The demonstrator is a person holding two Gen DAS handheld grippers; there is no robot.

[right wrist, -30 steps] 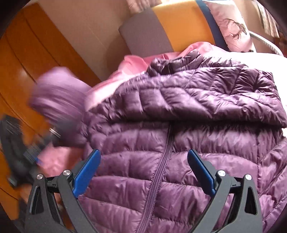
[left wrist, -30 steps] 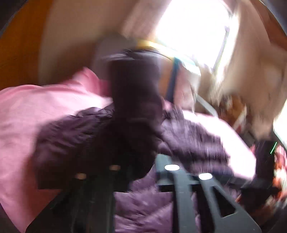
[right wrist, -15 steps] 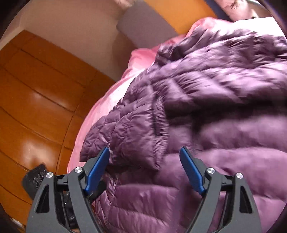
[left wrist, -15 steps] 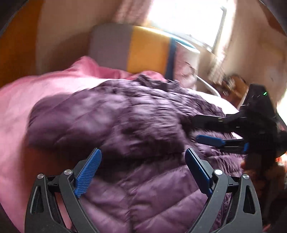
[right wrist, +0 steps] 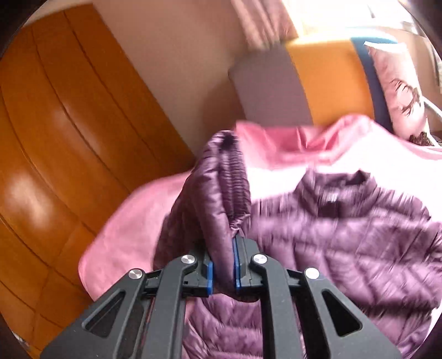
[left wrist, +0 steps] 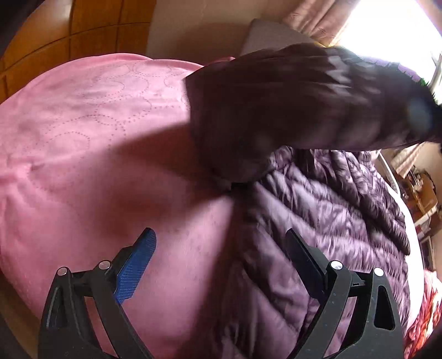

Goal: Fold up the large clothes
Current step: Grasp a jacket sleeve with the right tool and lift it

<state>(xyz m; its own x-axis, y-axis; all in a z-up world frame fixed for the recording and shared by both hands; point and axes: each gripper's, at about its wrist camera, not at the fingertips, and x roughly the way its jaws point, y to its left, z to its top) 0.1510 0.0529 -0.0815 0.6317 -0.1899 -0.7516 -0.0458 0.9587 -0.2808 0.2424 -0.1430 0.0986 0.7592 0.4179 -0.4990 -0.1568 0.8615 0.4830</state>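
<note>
A purple quilted down jacket (right wrist: pixel 345 234) lies spread on a pink bed cover (left wrist: pixel 83 138). My right gripper (right wrist: pixel 223 265) is shut on the jacket's sleeve (right wrist: pixel 218 193) near its cuff and holds it lifted above the bed. In the left wrist view that raised sleeve (left wrist: pixel 290 105) hangs dark and blurred across the upper frame, over the jacket body (left wrist: pixel 317 234). My left gripper (left wrist: pixel 221 262) stands open low over the jacket's left edge, with one blue pad (left wrist: pixel 135 273) above the pink cover and nothing gripped.
A grey, orange and blue headboard (right wrist: pixel 326 80) and a patterned pillow (right wrist: pixel 397 88) stand at the bed's far end. Orange wooden panels (right wrist: pixel 55 138) line the left side. A bright window (left wrist: pixel 392 24) and cluttered furniture (left wrist: pixel 420 193) lie to the right.
My right gripper has closed on the sleeve and lifted it off the jacket. My left gripper opened, let go of the fabric it held, and swung down toward the jacket's left edge.
</note>
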